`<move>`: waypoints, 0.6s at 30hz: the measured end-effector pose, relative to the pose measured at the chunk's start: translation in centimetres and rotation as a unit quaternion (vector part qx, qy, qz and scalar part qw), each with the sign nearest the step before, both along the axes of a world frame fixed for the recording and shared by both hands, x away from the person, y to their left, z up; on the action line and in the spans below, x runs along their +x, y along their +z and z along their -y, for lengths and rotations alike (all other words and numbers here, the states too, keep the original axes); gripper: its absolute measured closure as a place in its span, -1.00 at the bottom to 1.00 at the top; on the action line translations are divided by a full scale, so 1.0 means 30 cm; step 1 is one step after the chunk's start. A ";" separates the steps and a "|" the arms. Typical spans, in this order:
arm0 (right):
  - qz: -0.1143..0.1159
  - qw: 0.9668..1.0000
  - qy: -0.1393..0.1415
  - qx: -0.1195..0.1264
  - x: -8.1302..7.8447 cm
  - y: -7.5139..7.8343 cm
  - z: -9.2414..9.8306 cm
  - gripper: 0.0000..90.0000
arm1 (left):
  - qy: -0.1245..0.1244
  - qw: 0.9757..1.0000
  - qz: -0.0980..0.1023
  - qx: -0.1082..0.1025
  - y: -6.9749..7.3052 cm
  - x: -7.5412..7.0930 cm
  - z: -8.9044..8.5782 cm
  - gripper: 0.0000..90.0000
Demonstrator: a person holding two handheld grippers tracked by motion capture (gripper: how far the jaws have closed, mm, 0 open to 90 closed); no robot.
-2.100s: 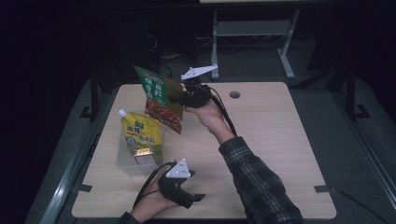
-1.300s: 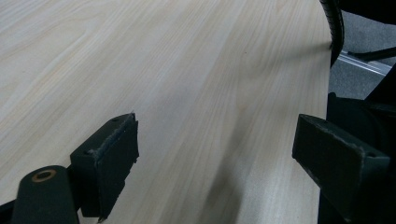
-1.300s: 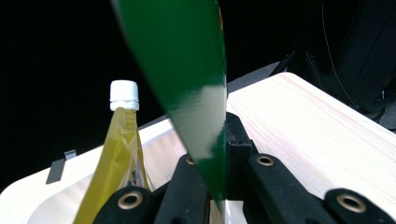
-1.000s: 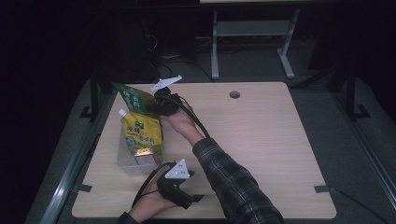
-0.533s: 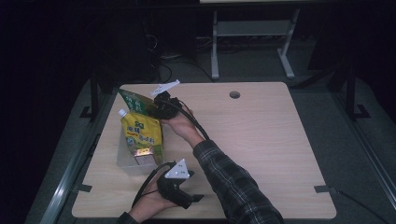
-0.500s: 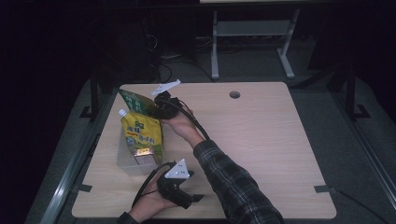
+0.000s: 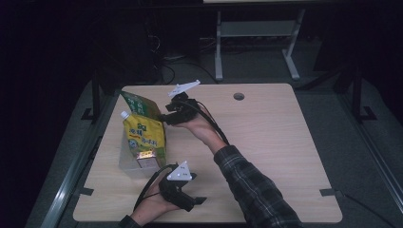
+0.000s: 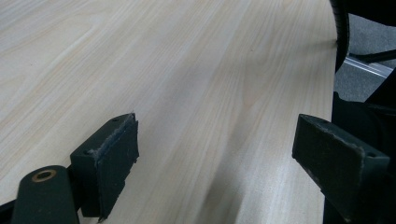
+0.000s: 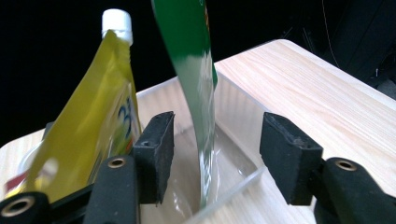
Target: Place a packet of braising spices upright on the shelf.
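The left claw (image 7: 190, 202) rests wide open on the surface (image 7: 266, 142), holding nothing. Farther off, the right claw (image 9: 215, 158) has just been opening. The green pouch (image 9: 196, 70) stands between its pads, untouched, in the clear box (image 9: 233, 186) beside the yellow pouch (image 9: 93, 121).

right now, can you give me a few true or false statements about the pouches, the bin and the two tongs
1. The green pouch stands in the clear bin. True.
2. The right tongs are clamped shut on the green pouch. False: the jaws have just been opening, and the pouch stands between them with a gap on each side.
3. The yellow pouch has a white cap. True.
4. The left tongs hold the yellow pouch. False: they are open over the bare table, with nothing between the jaws.
5. The yellow pouch lies flat on the table outside the bin. False: it stands in the bin beside the green one.
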State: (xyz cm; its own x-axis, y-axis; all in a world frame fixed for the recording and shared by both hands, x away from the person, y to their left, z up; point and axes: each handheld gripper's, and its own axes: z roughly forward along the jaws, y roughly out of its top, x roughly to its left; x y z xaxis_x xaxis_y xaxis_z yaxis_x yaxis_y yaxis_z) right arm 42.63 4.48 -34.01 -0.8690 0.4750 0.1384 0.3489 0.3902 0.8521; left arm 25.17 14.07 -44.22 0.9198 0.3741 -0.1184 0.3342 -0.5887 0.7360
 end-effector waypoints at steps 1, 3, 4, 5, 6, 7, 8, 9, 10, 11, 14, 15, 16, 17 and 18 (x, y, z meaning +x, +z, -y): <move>0.000 1.000 0.000 -0.001 -0.006 0.003 0.017 -0.04 | 0.000 1.000 0.000 0.001 0.000 0.001 -0.001 -0.69; -0.002 1.000 -0.003 0.003 -0.017 0.007 0.052 -0.06 | -0.001 1.000 0.000 0.003 -0.001 0.002 -0.001 -0.69; -0.001 1.000 -0.002 0.004 -0.021 0.007 0.070 -0.07 | -0.003 1.000 0.001 0.007 0.000 0.003 -0.002 -0.69; -0.001 1.000 -0.004 0.004 -0.024 0.007 0.083 -0.08 | -0.003 1.000 0.000 0.005 -0.001 0.002 -0.002 -0.69; -0.002 1.000 -0.005 0.004 -0.029 0.006 0.100 -0.09 | -0.003 1.000 0.000 0.005 -0.001 0.002 -0.002 -0.69; 0.000 1.000 -0.006 0.002 -0.035 0.005 0.118 -0.10 | -0.003 1.000 0.000 0.005 -0.001 0.002 -0.002 -0.69; 0.000 1.000 -0.011 0.000 -0.042 0.002 0.140 -0.12 | -0.005 1.000 0.002 0.006 -0.001 0.003 -0.002 -0.69; 0.000 1.000 -0.012 0.000 -0.045 0.001 0.155 -0.13 | -0.002 1.000 -0.002 0.002 -0.002 0.001 0.000 -0.69; -0.001 1.000 -0.013 0.002 -0.052 -0.001 0.174 -0.15 | -0.003 1.000 -0.001 0.003 -0.002 0.001 0.000 -0.69; -0.001 1.000 -0.013 0.002 -0.052 -0.001 0.174 -0.15 | -0.003 1.000 -0.001 0.003 -0.002 0.001 0.000 -0.69; -0.003 1.000 -0.027 0.004 -0.085 -0.013 0.262 -0.18 | -0.001 1.000 -0.003 0.001 -0.004 0.001 0.001 -0.69; 0.001 1.000 -0.031 0.003 -0.092 -0.017 0.282 -0.22 | -0.001 1.000 -0.003 0.001 -0.004 0.001 0.001 -0.69; 0.002 0.999 -0.035 0.001 -0.100 -0.021 0.301 -0.24 | -0.001 1.000 -0.005 0.002 -0.002 0.000 0.001 -0.69; 0.002 0.999 -0.035 0.001 -0.100 -0.021 0.301 -0.24 | -0.001 1.000 -0.005 0.002 -0.002 0.000 0.001 -0.69; -0.001 0.999 -0.035 -0.001 -0.115 -0.030 0.337 -0.25 | -0.001 1.000 -0.006 0.001 -0.003 0.001 0.002 -0.69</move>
State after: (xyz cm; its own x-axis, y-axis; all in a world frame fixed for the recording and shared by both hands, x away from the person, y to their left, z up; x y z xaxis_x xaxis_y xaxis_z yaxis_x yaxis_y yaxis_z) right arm 39.17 -5.63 -34.90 -0.8330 0.5353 0.1396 0.3776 0.3657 0.8507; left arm 25.19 14.01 -44.33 0.9193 0.3720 -0.1283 0.3411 -0.5910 0.7310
